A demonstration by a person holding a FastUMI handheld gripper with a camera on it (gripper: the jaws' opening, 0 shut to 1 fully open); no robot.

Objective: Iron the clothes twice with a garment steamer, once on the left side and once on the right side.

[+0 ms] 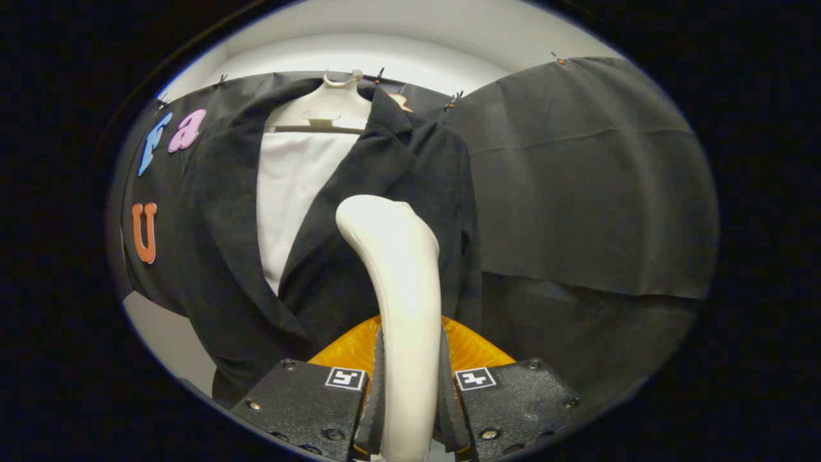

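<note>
Both tongs (410, 404) fingers clamp steamer (401, 282), jacket (359, 212) beyond.

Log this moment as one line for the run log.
hand-held gripper: shut on steamer | steamer head: against jacket, right of its opening | jacket: on hanger over white shirt

One jacket (359, 212), one hanger (327, 102), one steamer (401, 282).

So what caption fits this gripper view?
Gripper shut on a garment steamer, facing a dark jacket on a hanger.
</note>
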